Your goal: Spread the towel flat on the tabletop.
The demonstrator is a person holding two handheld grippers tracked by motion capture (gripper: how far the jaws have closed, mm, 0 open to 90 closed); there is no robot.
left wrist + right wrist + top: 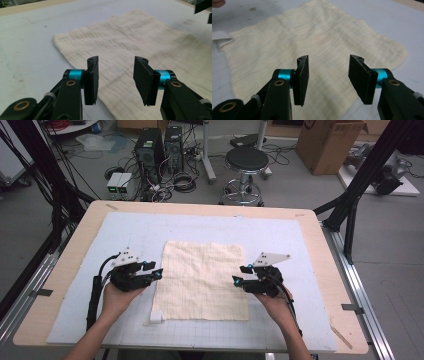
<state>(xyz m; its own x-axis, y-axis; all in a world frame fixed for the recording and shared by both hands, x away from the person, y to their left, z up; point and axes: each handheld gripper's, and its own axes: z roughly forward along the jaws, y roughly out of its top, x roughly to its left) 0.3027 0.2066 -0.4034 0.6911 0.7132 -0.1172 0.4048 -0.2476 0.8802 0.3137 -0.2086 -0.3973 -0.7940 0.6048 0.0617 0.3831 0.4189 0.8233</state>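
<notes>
A cream cloth (202, 280) lies flat on the pale blue mat (280, 237), with a small white label (156, 316) at its near left corner. My left gripper (152, 270) hovers at the cloth's left edge, jaws open and empty. At the cloth's right edge my right gripper (241, 274) is also open with nothing between its pads. In the left gripper view the cloth (140, 35) spreads out beyond the left gripper (116, 80). In the right gripper view the cloth (312, 37) lies under and past the right gripper (328, 78), with the label (220, 37) at far left.
The mat covers a wooden table (75, 240). A black frame post (367, 170) rises at the right, another (45, 175) at the left. Behind the table stand a stool (246, 162), computer towers (155, 150) and a cardboard box (327, 142) on the floor.
</notes>
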